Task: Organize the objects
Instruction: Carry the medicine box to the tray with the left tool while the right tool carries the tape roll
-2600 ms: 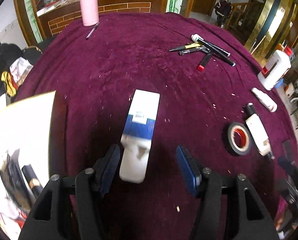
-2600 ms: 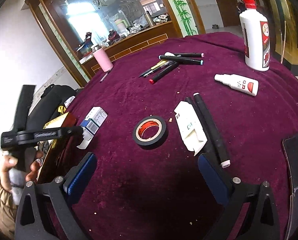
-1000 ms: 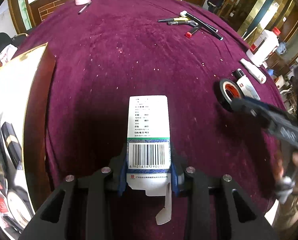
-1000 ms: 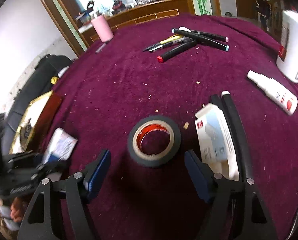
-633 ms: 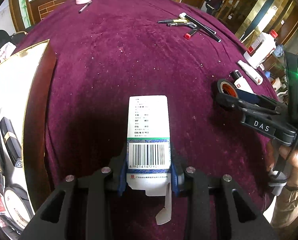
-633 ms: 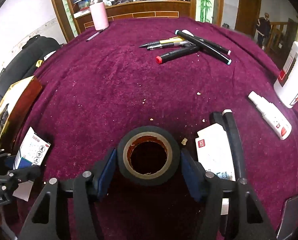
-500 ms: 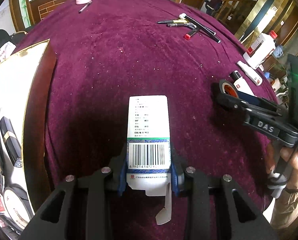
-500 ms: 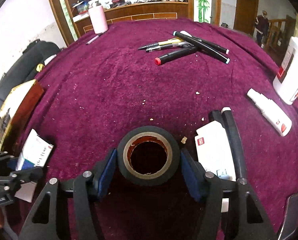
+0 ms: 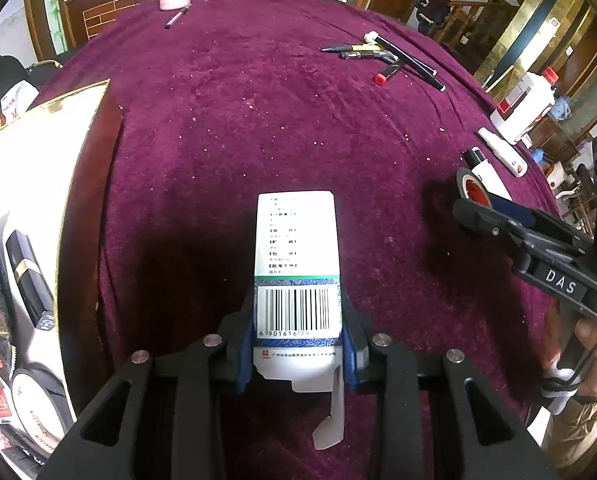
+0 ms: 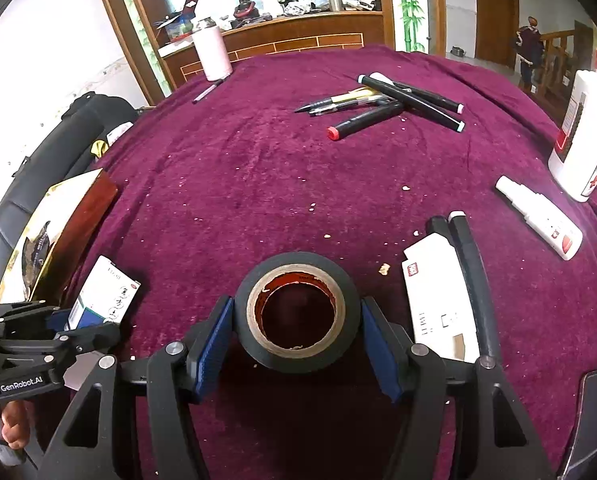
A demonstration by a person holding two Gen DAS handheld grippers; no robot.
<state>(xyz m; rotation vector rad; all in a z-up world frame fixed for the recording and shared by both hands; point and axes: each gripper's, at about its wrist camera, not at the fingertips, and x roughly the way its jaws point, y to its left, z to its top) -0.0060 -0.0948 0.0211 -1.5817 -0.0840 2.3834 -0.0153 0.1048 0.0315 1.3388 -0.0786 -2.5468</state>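
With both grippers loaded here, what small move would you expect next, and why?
Probably the left gripper swings its medicine box left toward the open gift box. It is already clamped on that carton, the gift box holds other items, and the right gripper is shut on the tape roll.

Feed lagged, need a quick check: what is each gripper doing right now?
Left gripper: shut on the medicine box.
Right gripper: shut on the black tape roll.
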